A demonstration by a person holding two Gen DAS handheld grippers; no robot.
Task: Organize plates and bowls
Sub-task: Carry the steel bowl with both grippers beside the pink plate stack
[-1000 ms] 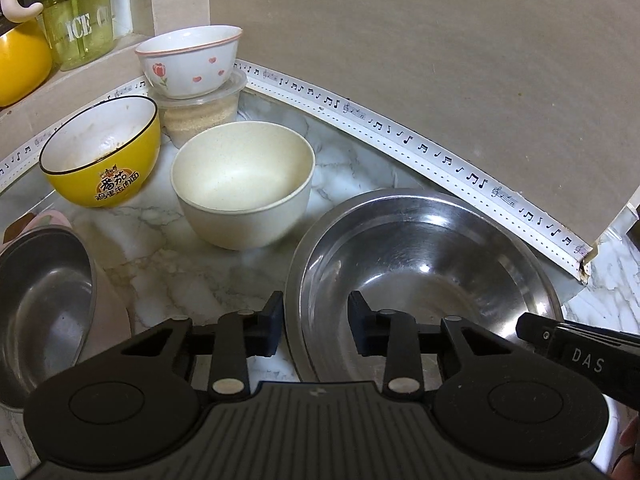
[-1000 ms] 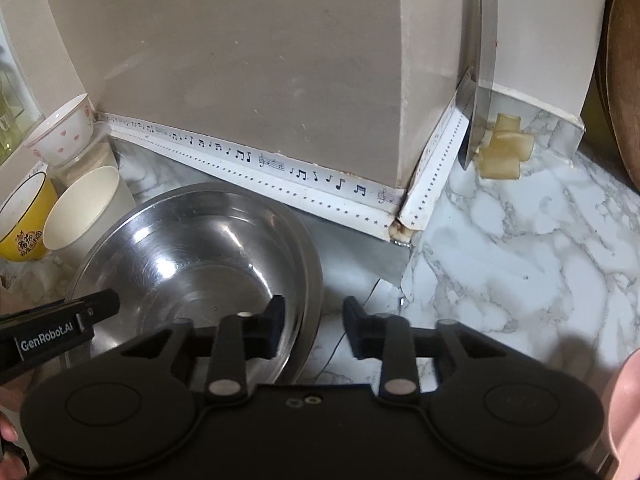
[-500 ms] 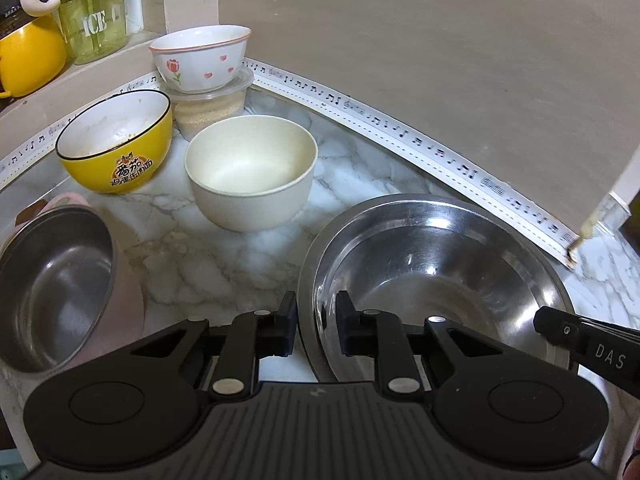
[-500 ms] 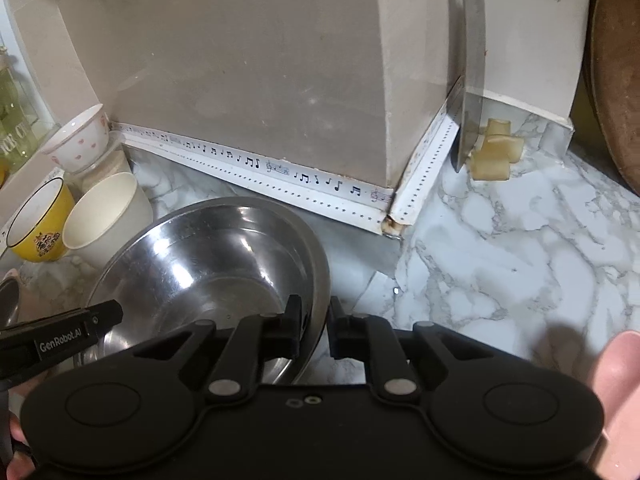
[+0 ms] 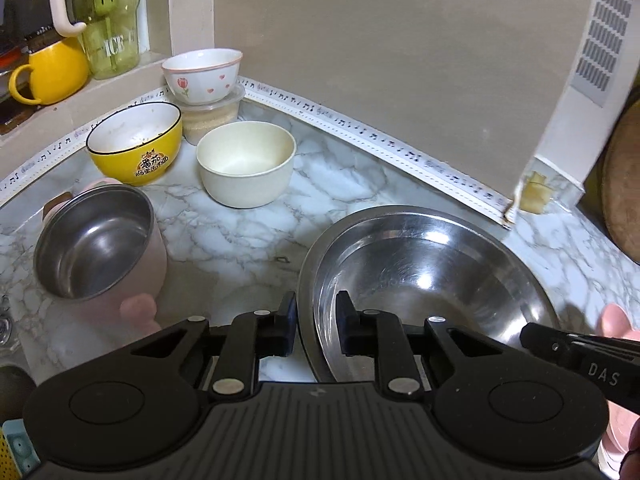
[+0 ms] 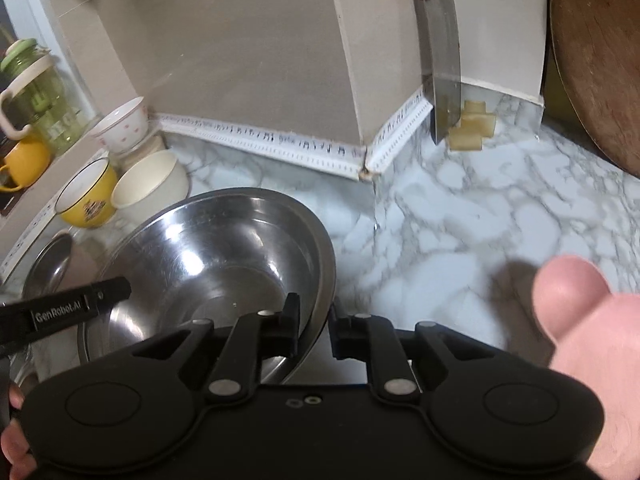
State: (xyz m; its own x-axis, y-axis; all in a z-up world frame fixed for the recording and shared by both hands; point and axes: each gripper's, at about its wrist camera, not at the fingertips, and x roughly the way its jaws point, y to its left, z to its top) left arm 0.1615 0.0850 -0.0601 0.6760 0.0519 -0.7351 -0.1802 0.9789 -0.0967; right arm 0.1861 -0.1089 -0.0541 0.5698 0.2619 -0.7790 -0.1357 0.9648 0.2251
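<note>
Left wrist view, read from left to right, shows five bowls on the marble surface (image 5: pixel 240 240) and one more raised on a tub: a steel-lined pink bowl (image 5: pixel 100 248), a yellow bowl (image 5: pixel 136 144), a floral white bowl (image 5: pixel 202 76) resting on a lidded plastic tub (image 5: pixel 212 116), a cream bowl (image 5: pixel 246 162), and the large steel bowl (image 5: pixel 424 280) at the right. No plates are made out among them; something pink at the right edge cannot be identified. On the ledge behind, one yellow mug (image 5: pixel 52 68) and one green jug (image 5: pixel 108 28) are counted. The left tongs (image 5: pixel 316 330) are clamped on the near left rim of the steel bowl, one pad outside the wall and one inside. In the right wrist view the right tongs (image 6: pixel 314 328) are clamped likewise on the bowl's near right rim, though their jaws are opening slightly, with the rim between them. The steel bowl is judged to be stiff, thin-walled and light for its width, but smooth and slippery, so that a pinch on the rolled rim is the sensible hold, and two opposed grips are needed to keep it level. One cleaver (image 6: pixel 440 68) is seen leaning at the wall, and one round wooden board (image 6: pixel 596 56) at the far right.
</note>
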